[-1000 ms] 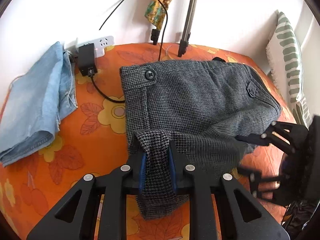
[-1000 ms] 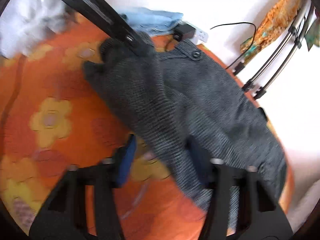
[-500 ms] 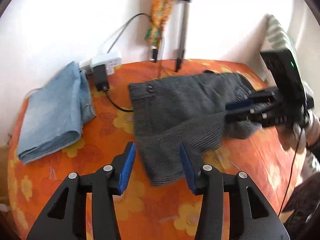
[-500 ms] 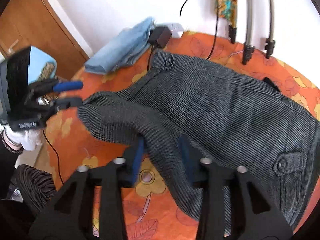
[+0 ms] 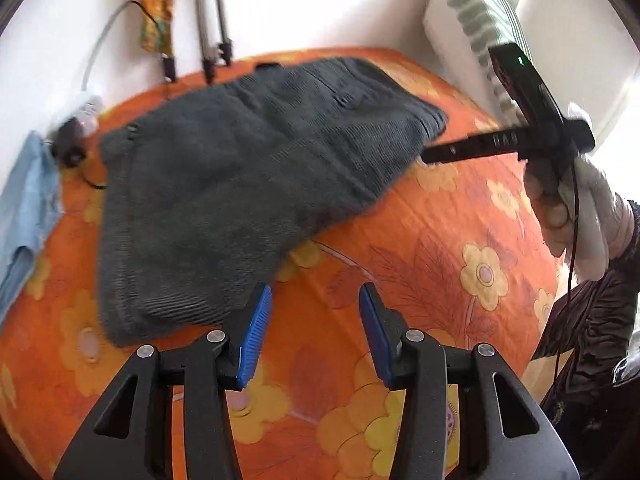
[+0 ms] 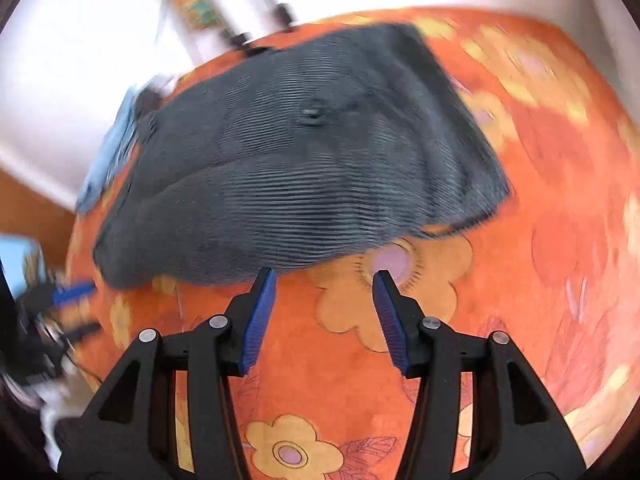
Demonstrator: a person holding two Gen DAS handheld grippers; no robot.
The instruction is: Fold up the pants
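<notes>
Pants (image 5: 248, 184) lie folded on the orange floral bed (image 5: 460, 240), a dark grey bundle toward the wall side.

Left gripper (image 5: 312, 334): fingers spread, empty, hovering just off the near corner of the pants. Right gripper (image 6: 324, 320): fingers spread, empty, just short of the pants' near edge; seen from the left wrist view it sits at the pants' right corner, though contact is unclear.

Risks, as judged:
- The near-left corner of the pants looks loose and lumpy; pinching only the top layer would drag the fold open.
- The pants are blurred in both views, so edges are hard to place; a badly aimed pinch could catch the bed cover instead.

Around the pants: blue jeans (image 5: 24, 216) to the left; a black plug and cable (image 5: 72, 148) at the left far corner, close enough to snag; stand legs (image 5: 208, 64) behind; striped pillow (image 5: 480, 28) to the right. Nothing lies between the grippers and the pants.
</notes>
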